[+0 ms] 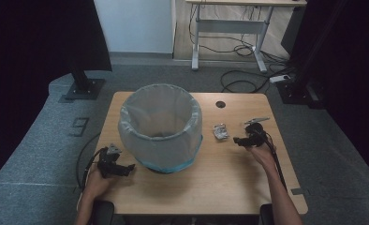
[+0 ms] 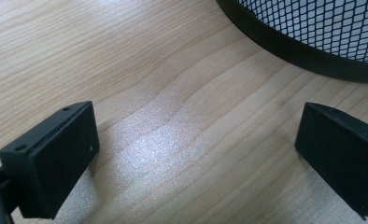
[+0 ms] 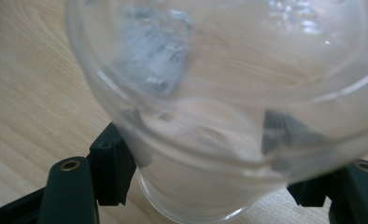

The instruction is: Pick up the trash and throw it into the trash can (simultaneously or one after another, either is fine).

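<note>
A clear plastic cup (image 3: 229,93) sits between the jaws of my right gripper (image 3: 196,154), which is shut on the cup's lower part. The cup tilts toward the camera. In the high view my right gripper (image 1: 241,140) is at the table's right side and points left. A crumpled silvery wrapper (image 1: 221,131) lies just to its left; in the right gripper view the wrapper (image 3: 156,51) is blurred through the cup's wall. My left gripper (image 1: 126,168) rests open near the front left of the table. Nothing is between its pads (image 2: 56,154).
A black mesh waste basket (image 1: 160,126) lined with a pale bag stands mid-table, and its base (image 2: 313,51) is close ahead of my left gripper. A round cable hole (image 1: 220,104) is at the back right. The wooden table (image 1: 210,183) has free room in front.
</note>
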The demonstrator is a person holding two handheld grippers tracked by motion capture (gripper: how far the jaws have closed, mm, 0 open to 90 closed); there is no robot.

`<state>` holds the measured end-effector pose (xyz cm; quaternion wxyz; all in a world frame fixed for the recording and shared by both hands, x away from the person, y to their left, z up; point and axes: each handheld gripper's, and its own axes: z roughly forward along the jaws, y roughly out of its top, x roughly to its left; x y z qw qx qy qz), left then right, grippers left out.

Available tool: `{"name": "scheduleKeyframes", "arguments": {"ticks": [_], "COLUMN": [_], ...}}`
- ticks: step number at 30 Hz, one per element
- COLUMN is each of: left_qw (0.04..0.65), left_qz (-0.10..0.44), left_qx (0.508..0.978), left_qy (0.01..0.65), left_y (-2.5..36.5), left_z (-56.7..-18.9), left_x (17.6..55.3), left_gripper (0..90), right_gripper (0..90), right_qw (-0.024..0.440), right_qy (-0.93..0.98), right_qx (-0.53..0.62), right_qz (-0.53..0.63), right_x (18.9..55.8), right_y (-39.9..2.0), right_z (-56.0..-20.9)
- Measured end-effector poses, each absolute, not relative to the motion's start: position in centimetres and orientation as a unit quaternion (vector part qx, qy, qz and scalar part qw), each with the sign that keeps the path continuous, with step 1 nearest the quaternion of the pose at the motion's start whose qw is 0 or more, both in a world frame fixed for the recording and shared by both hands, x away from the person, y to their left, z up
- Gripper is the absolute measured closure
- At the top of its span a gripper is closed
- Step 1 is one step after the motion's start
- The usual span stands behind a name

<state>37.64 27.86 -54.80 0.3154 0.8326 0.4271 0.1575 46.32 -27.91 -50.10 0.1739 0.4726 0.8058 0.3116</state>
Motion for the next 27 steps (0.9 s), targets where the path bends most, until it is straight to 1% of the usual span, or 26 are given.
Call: {"name": "scheduleKeyframes", "arguments": {"ticks": [7,15,27], "left_qw": [0.315,0.315,0.315], "left_qz": [0.158,0.158,0.158], "left_qx": [0.833,0.833,0.833], "left_qy": [0.427,0.427,0.427], "left_y": [27.8,27.8,27.8], "left_z": [-54.8,-54.8,-54.8], "left_x": [37.7,37.7,37.7], "left_gripper": [0.0,0.0,0.0], "right_gripper": [29.1,29.1,29.2], "right_qw": [0.163,0.162,0.153], "right_qy": [0.814,0.822,0.828], "right_qx": [0.452,0.43,0.413], "right_qz": [0.326,0.336,0.346], "right_x": [45.7,45.1,44.5], "right_y": [-27.2,-26.2,-25.7], "right_z": [-48.0,-45.7,-42.9]}}
